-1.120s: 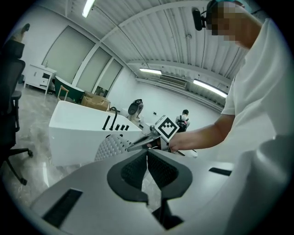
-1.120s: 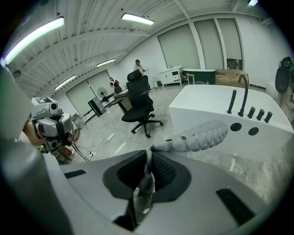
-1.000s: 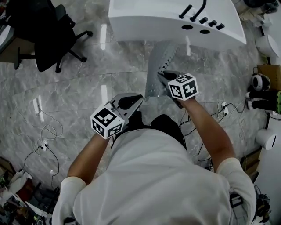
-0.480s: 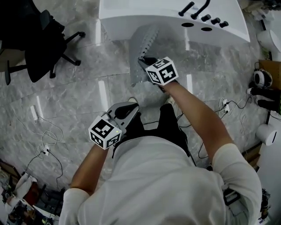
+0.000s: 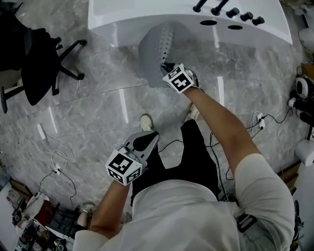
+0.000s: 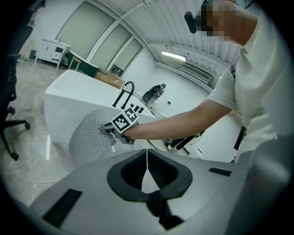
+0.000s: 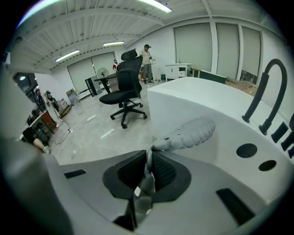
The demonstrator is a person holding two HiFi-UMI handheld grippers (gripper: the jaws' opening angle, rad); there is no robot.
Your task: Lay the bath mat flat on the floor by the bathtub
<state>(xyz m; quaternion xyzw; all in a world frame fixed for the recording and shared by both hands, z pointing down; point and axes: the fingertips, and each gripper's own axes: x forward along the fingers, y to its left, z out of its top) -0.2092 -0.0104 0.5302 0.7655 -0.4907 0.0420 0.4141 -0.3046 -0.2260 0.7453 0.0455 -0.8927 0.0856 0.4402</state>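
A grey dotted bath mat (image 5: 156,53) hangs crumpled in front of the white bathtub (image 5: 122,17), its lower part near the marble floor. My right gripper (image 5: 165,67) is stretched out toward the tub and shut on the mat's edge. In the right gripper view that edge runs up between the shut jaws of the right gripper (image 7: 149,158), and the rest of the mat (image 7: 193,132) bulges beyond them. My left gripper (image 5: 155,134) stays back near the person's legs, shut on nothing. The left gripper view looks past the left gripper (image 6: 147,158) to the mat (image 6: 87,137).
A black faucet and knobs (image 5: 216,7) sit on the tub's deck. A black office chair (image 5: 34,59) stands at the left. Cables and a power strip (image 5: 55,169) lie on the floor at the left, more cables (image 5: 260,117) at the right. The person's shoes (image 5: 145,121) are behind the mat.
My right gripper has carried the mat forward and left, closer to the tub. The left gripper has dropped back toward the person's body and stayed shut.
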